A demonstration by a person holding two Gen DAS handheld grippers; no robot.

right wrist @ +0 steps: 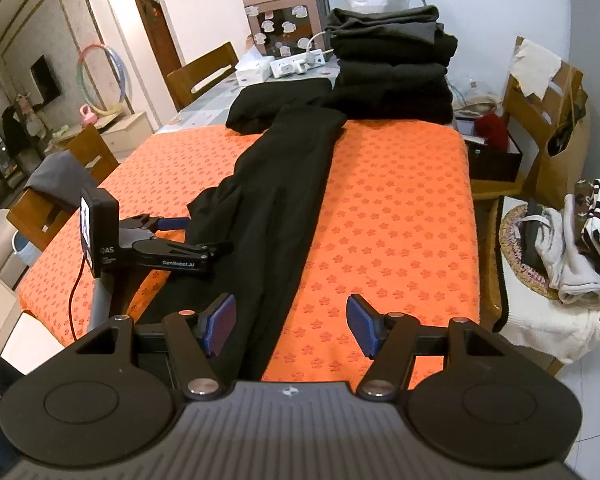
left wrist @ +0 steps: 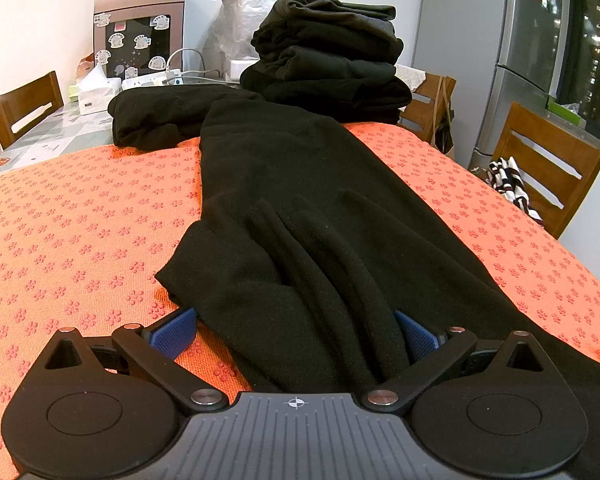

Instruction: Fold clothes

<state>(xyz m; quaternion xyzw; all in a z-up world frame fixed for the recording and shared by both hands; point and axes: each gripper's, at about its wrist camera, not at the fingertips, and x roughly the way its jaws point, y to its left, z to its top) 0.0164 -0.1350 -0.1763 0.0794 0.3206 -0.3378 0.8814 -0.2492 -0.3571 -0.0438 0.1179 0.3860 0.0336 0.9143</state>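
1. Orange flower-patterned cloth (right wrist: 400, 208) covers the dining table.
2. At its far end, a stack of folded dark clothes (right wrist: 392, 76) is seen: that part is judged done.
3. Black trousers (right wrist: 284, 200) lie lengthwise, still to be folded.
4. The left gripper (left wrist: 296, 340) is spread wide around their near end, pads apart from it.
5. The right gripper (right wrist: 290, 324) is held wide, empty, over the trousers' edge.

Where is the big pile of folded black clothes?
The pile of folded black clothes sits at the far end of the table, just past the orange mat, right of the sticker-covered machine in the right wrist view.
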